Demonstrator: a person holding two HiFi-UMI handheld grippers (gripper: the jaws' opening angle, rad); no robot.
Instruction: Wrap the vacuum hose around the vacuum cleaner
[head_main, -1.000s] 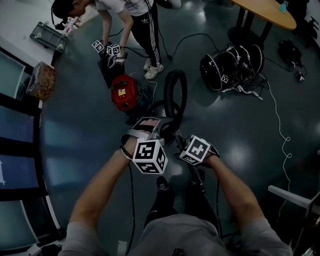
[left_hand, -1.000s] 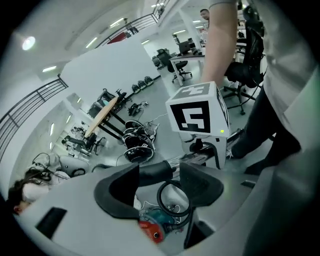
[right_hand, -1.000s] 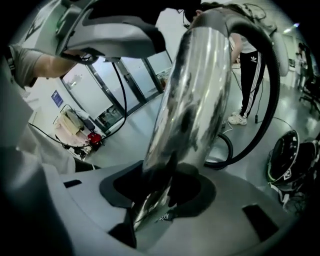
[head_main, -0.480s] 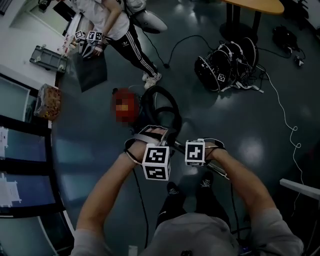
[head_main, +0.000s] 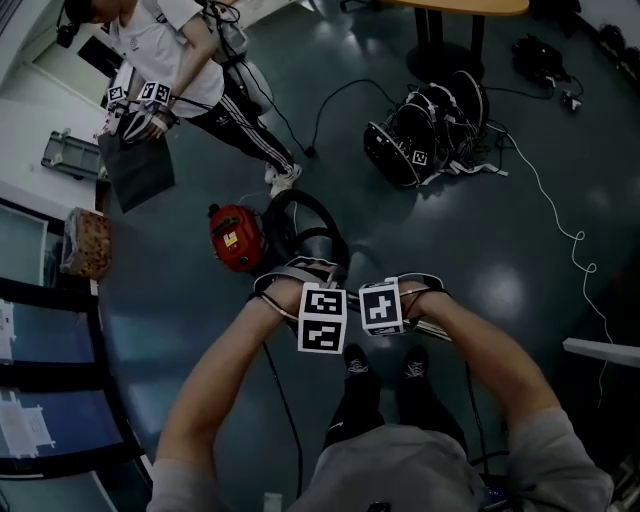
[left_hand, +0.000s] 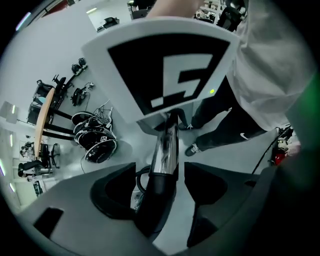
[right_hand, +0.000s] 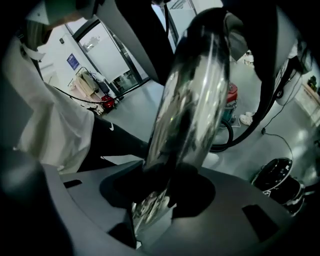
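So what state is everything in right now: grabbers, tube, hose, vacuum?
Left gripper: open, jaws have just been opening, metal tube between them, not gripped.
Right gripper: shut on the metal tube.
Hose: looped beside the vacuum cleaner.
Vacuum cleaner: upright on the floor.

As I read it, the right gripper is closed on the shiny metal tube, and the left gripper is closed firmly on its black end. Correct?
Not the left gripper: the left gripper view shows it open; its jaws have just been opening, and the black end lies loose between them. The right gripper is closed on the shiny metal tube.
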